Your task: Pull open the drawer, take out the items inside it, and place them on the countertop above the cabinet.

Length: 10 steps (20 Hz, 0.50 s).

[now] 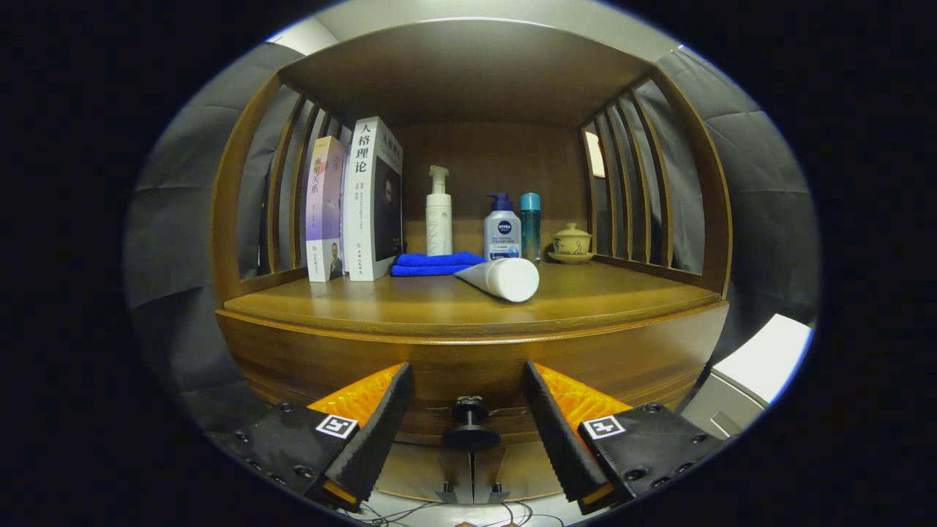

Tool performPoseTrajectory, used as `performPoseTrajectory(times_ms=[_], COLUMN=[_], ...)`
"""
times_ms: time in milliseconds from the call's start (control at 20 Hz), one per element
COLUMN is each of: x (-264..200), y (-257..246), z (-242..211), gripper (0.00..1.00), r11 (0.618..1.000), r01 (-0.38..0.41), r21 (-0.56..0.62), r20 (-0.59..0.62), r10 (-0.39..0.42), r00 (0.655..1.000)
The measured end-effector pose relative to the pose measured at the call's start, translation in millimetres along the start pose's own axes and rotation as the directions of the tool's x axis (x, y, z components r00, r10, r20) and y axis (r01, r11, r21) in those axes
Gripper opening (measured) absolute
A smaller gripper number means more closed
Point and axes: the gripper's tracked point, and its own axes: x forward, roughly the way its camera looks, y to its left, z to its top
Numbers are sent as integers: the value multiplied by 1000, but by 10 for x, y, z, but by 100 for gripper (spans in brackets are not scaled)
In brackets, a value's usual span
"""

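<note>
wooden cabinet (468,359) with slatted sides fills the booth ahead of you; grey cloth hangs behind the slats. its tabletop (410,300) carries two upright books (359,201) near the left slats, a folded blue cloth (432,263), a white pump bottle (438,212), a smaller pump bottle (502,228), a teal-capped bottle (530,223) and a small lidded cup (572,241) on a saucer towards the right slats. a white tube (501,278) lies on its side just in front of the blue cloth, cap end towards you, long axis running back and to the left.

the drawer front (468,373) sits directly below the tabletop edge and appears flush with the cabinet face; its contents cannot be seen. the dark drawer knob (469,423) projects straight towards you, its stem in line with the claw's forward axis.

the claw (468,424) is spread wide. the knob lies between the two fingers, roughly centred, and neither finger touches it.

this arrangement fits two stages: a drawer yet to be pulled, or one pushed back after emptying, with the tube possibly among the items lifted out. the picture does not settle which. if a pull is required, both fingers must close on the knob stem behind its head, then draw straight back along the stem's axis.
</note>
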Motion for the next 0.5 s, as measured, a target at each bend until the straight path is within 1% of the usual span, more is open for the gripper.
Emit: performPoseTrajectory(times_ms=[200,400,500], x=[-425,-973,-1245], y=[-103,-170,-235], z=[361,707,892], gripper=[96,95,95], r11=[1000,1000,999], r01=[8,-22,-22], r21=[-1,-22,-43], r20=[102,159,198], r10=[-8,25,30], r00=[995,987,980])
